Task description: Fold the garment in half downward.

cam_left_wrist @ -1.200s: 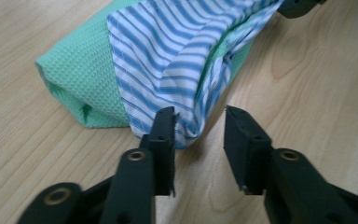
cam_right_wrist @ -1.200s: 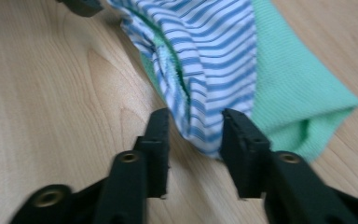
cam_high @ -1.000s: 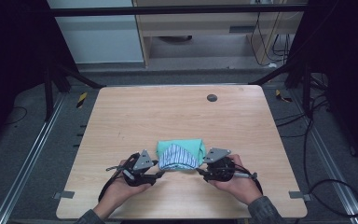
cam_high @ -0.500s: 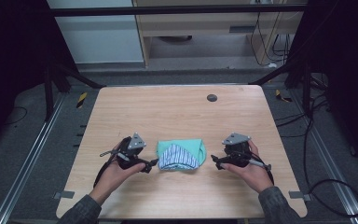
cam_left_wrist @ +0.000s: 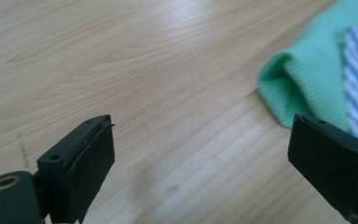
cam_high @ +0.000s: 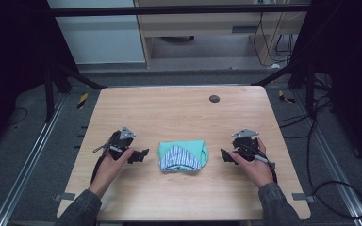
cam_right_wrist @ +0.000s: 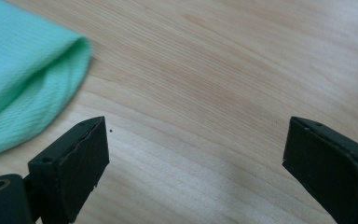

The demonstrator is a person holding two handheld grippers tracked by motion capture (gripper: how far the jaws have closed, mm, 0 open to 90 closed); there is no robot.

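A folded cloth (cam_high: 183,156), mint green with a blue-and-white striped panel on top, lies on the wooden tabletop (cam_high: 179,113) at about 6 o'clock from the tabletop's middle, toward the near edge. The left gripper (cam_high: 140,155) sits at the cloth's 9 o'clock, held low in the person's left hand (cam_high: 109,162), and it is apart from the fabric. From the left gripper view its jaws stand wide apart with bare wood between them and nothing held; the green fold (cam_left_wrist: 307,79) and a strip of stripes show at 2 o'clock, just beyond the right-hand jaw. The right gripper (cam_high: 225,156) sits at the cloth's 3 o'clock in the right hand (cam_high: 254,165), also clear of it. In the right gripper view the jaws gape wide over empty wood, grasping nothing, with the rounded green edge (cam_right_wrist: 23,79) at 10 o'clock. A small dark disc (cam_high: 214,99) rests on the tabletop at 1 o'clock, well apart from the cloth.
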